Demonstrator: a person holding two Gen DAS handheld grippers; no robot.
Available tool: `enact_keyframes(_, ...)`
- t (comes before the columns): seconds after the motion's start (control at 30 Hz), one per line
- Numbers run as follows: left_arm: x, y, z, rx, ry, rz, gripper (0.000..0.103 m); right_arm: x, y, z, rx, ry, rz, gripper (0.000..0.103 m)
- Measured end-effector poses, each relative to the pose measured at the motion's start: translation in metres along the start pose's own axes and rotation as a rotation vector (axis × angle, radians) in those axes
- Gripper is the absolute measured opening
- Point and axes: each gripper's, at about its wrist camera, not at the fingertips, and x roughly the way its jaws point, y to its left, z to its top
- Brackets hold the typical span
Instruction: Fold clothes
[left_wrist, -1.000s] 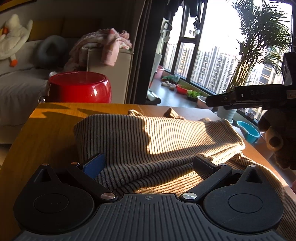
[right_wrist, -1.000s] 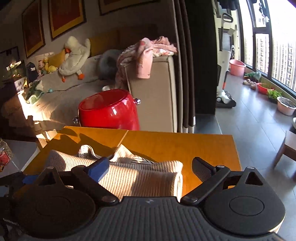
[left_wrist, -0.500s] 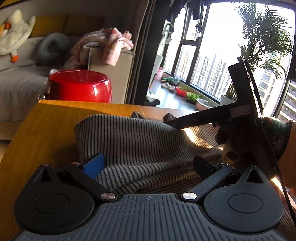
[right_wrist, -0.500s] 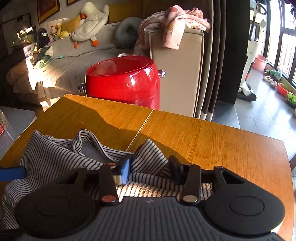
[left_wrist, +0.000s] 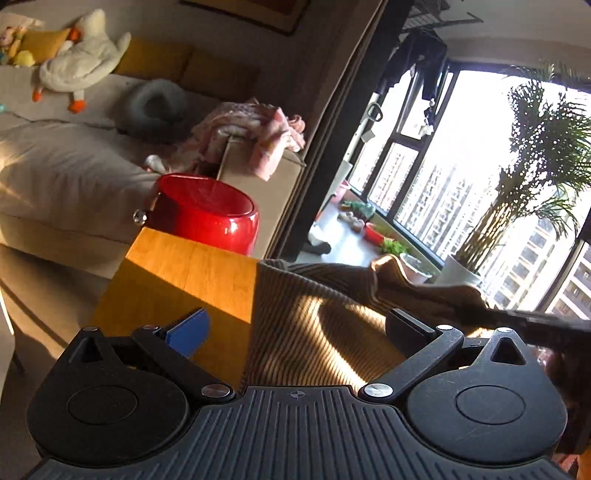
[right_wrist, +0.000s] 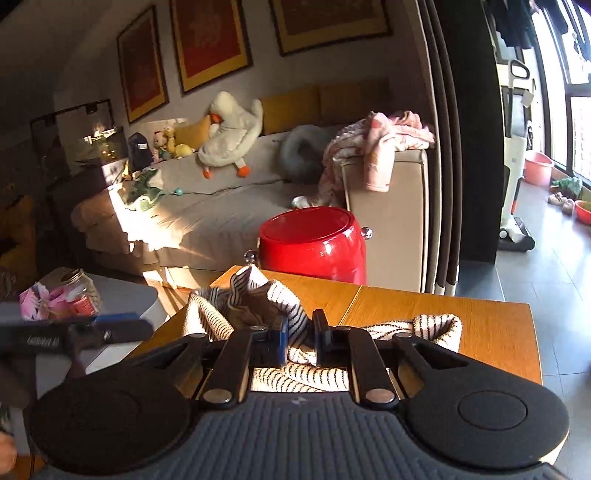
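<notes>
Right hand-held gripper (right_wrist: 299, 334) closing on striped garment (right_wrist: 291, 321), no legible writing

The striped garment (right_wrist: 291, 321) was ribbed knit cloth, soft and matt, lying on a smooth, satin-finished wooden table (right_wrist: 480, 325). Behind stood a glossy red drum stool (right_wrist: 314, 242) with shiny metal knobs, and a matt fabric sofa (right_wrist: 221, 210).

Our right gripper (right_wrist: 299, 332) is closing, its black fingers nearly together with striped cloth pinched between them. Our left gripper (left_wrist: 295, 328) holds its black fingers spread wide, pointing slightly downward.
</notes>
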Motion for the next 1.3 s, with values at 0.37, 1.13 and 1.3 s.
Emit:
enact_keyframes(0.37, -0.033, -0.025, -0.018, 0.047, 0.050, -0.027, 0.103, -0.054, 0.060, -0.117, -0.144, 0.237, -0.040, 0.014)
enact_keyframes(1.13, -0.021, -0.015, -0.050, 0.186, 0.325, -0.001, 0.093, -0.034, -0.026, -0.119, 0.324, 0.191, -0.162, 0.072)
enact_keyframes(1.3, -0.013, -0.013, -0.055, 0.145, 0.356, -0.024, 0.095, -0.033, -0.023, -0.119, 0.307, 0.199, -0.145, 0.072)
